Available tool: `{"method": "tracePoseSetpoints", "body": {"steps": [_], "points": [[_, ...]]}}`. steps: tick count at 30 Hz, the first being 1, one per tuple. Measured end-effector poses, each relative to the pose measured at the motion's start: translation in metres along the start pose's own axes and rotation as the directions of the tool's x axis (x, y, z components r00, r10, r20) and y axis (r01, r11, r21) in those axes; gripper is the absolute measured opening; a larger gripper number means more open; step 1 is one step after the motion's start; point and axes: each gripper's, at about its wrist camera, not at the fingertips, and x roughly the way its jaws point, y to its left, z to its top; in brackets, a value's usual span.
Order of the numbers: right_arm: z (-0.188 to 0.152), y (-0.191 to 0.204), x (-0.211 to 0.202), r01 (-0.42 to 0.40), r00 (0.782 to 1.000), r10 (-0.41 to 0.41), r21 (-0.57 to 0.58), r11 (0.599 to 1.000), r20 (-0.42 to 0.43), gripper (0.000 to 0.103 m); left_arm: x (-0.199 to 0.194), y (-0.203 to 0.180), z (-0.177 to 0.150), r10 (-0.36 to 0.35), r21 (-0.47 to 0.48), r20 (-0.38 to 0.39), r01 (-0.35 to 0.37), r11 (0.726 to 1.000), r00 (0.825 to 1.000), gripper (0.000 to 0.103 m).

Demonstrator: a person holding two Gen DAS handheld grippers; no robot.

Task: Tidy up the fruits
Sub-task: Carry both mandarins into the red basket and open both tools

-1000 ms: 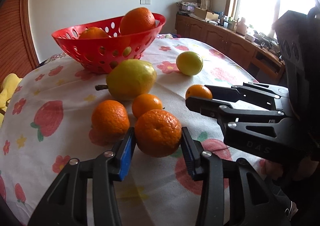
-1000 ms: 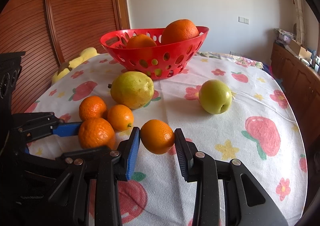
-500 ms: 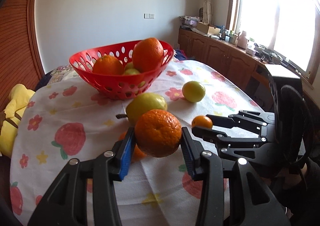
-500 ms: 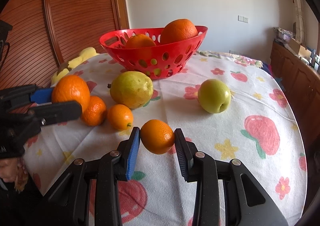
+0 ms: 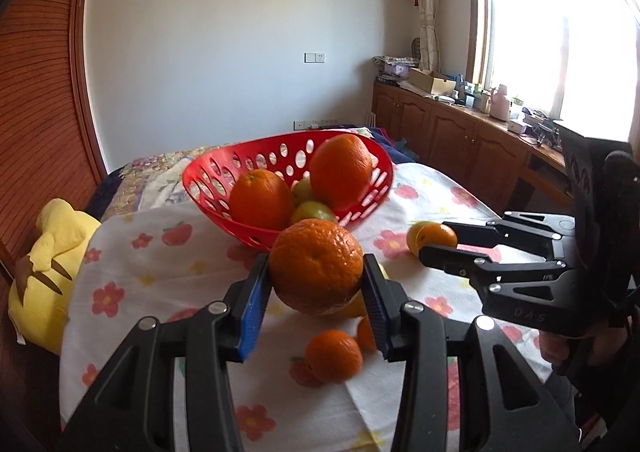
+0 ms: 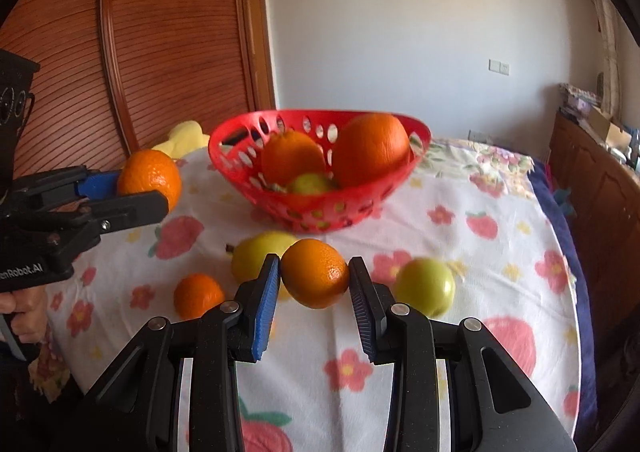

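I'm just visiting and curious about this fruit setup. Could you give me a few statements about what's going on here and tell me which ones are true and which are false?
1. Each gripper is clamped on an orange fruit. True: the left gripper holds a large mandarin, the right gripper a small orange.
2. The red basket is empty. False: it holds two big oranges and some green fruit.
3. A green apple lies on the flowered tablecloth. True.
4. Both held fruits rest on the cloth. False: both are lifted clear of it.
5. The table has no other loose fruit. False: a yellow pear and a small mandarin also lie there.
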Motion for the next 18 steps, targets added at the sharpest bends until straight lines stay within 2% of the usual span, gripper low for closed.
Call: {"method": "tracePoseSetpoints", "body": {"steps": [8, 18], "points": [[0.039, 0.004, 0.022, -0.007, 1.000, 0.008, -0.039, 0.999, 0.022, 0.035, 0.014, 0.022, 0.018, 0.028, 0.001, 0.016, -0.028, 1.000, 0.999, 0.043], [0.062, 0.002, 0.056, -0.017, 1.000, 0.017, -0.054, 0.998, 0.006, 0.035, 0.036, 0.039, 0.034, 0.040, 0.004, 0.022, -0.040, 0.999, 0.999, 0.043]]}}
